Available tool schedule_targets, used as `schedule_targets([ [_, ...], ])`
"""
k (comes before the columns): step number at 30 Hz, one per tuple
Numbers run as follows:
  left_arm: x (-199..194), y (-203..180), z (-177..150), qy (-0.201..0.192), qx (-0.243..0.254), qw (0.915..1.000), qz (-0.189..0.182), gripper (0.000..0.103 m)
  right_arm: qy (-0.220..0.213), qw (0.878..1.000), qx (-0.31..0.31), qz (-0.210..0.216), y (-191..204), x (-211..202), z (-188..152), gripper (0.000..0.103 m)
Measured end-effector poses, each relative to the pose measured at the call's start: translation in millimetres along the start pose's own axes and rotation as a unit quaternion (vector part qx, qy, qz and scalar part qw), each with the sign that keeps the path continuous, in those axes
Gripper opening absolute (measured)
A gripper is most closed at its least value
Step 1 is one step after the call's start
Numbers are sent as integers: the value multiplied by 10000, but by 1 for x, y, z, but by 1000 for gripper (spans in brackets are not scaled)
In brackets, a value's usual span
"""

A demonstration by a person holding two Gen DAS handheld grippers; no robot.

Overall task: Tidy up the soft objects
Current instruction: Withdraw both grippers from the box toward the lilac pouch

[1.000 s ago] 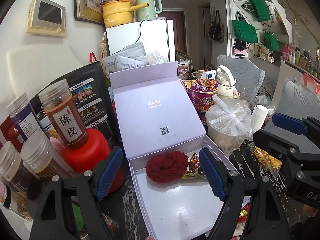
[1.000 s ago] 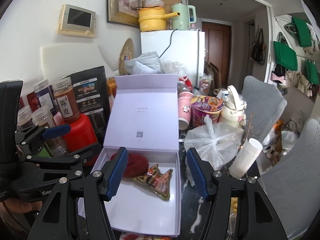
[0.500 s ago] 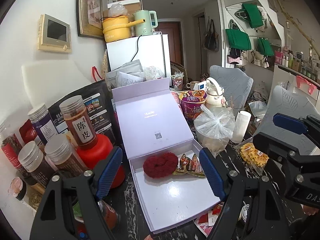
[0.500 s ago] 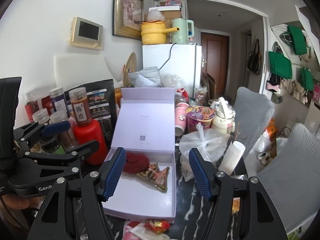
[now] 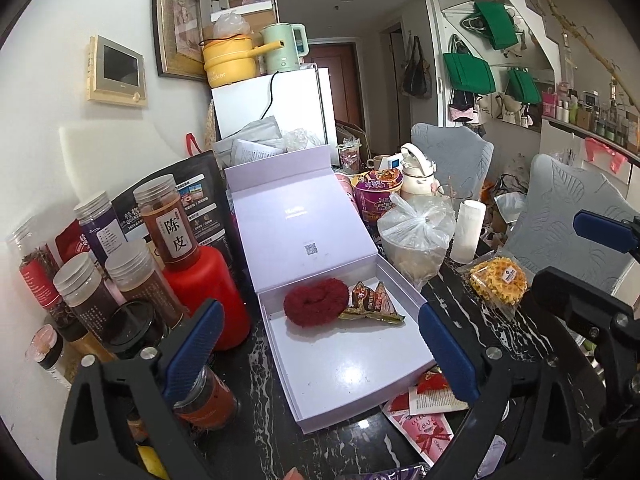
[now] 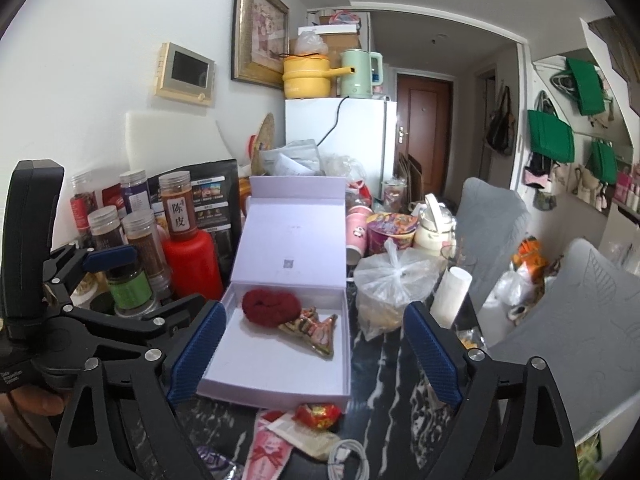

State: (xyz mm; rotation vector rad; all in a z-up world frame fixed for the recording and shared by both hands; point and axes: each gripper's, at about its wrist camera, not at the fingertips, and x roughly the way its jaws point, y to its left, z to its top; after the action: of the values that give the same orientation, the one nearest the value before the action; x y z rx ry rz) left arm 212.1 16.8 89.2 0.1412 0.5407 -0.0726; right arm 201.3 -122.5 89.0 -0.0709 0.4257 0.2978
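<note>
Two soft things already in the lavender box [image 5: 360,364]: dark red scrunchie [image 5: 316,304] against the back wall, crinkly snack packet [image 5: 374,306] touching it on the right, most of the floor bare in front, probably so that more can go in. Lid [image 5: 296,220] tipped up and leaning back toward the black pouch [image 5: 188,200], which keeps the opening free from the near side. Box parked between the red bottle [image 5: 204,300] with its row of spice jars [image 5: 80,292] on the left and the knotted plastic bag [image 5: 416,236] on the right, so access only from the front edge. Left gripper [image 5: 320,344] empty, jaws spreading wide, blue pads straddling the box without touching anything; right gripper [image 6: 316,348] likewise empty and opening, nothing between the pads but the view of the box. Both held back and above the near rim, aimed down at a slant, likely clear of the box to look for the next item. Loose candidates near the front edge on the dark marbled table [image 6: 384,372]: red foil sweet [image 6: 320,414] and pink sachet [image 6: 266,452] just in front of the box, waffle packet [image 5: 498,278] well off to the right. Softness of those not judgeable from here.
</note>
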Motion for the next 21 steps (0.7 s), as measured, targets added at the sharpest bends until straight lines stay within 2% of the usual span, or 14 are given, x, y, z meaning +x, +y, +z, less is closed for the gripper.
schedule_targets([
  [5,-7,-2,-15,48,102,9999,8,100,24,10000,29,35,6,-9,-15,93],
  [9,-14,-3,-27,106,83,9996,-229,100,57,9998,95,173,11,-17,-25,93],
  [16,-25,-1,-50,122,-68,9982,-588,99,43,9999,142,-38,16,-30,-46,94],
  [21,-30,-4,-67,171,-19,9973,-714,99,120,9995,284,-1,16,-33,-63,94],
])
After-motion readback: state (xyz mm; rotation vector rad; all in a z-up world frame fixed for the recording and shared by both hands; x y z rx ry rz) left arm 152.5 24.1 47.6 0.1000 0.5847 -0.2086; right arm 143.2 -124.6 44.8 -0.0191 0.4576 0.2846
